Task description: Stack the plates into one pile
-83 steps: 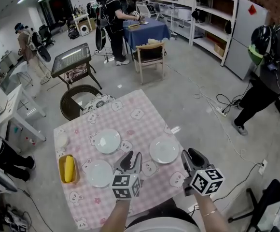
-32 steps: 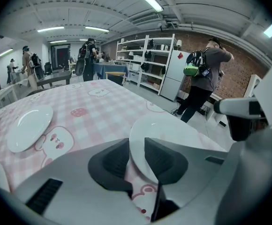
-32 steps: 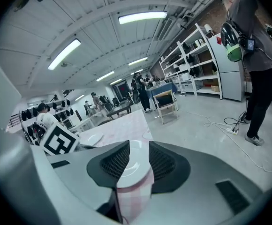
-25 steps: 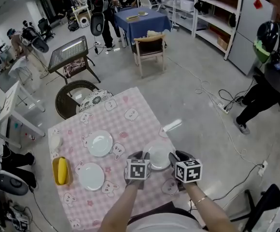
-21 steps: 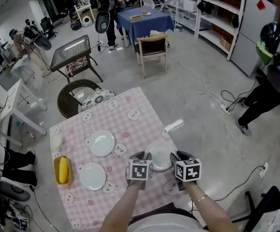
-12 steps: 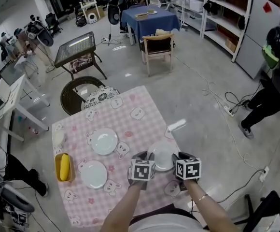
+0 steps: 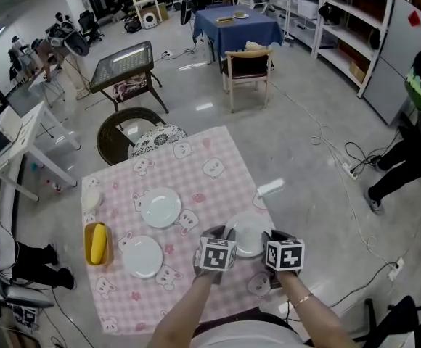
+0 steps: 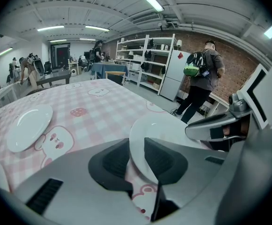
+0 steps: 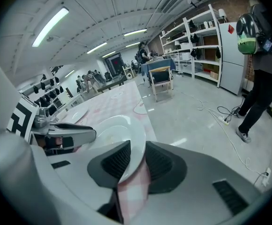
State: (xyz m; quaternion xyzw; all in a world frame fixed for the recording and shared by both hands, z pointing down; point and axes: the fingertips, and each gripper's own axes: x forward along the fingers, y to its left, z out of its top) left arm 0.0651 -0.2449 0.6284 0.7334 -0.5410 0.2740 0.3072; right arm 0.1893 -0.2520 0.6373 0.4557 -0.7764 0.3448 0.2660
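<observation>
Three white plates lie on the pink checked tablecloth (image 7: 196,158). Two of them rest at the left, one farther (image 7: 160,207) and one nearer (image 7: 142,256). The third plate (image 7: 250,236) sits near the front right edge, with a gripper at each side. My left gripper (image 7: 220,233) is shut on its left rim (image 8: 169,130), which runs between the pads. My right gripper (image 7: 268,238) has just been closing, and its pads now pinch the right rim (image 9: 115,128). I cannot tell whether the plate is off the cloth.
A yellow tray with a yellow object (image 7: 96,243) stands at the table's left edge, with a small white dish (image 7: 89,198) behind it. A white object (image 7: 270,188) lies at the right edge. A wicker chair (image 7: 123,129) stands behind the table. People stand farther off in the room.
Both grippers stay at the sides of the near right plate. The right one has dipped slightly onto the rim. The other two plates have not moved.
</observation>
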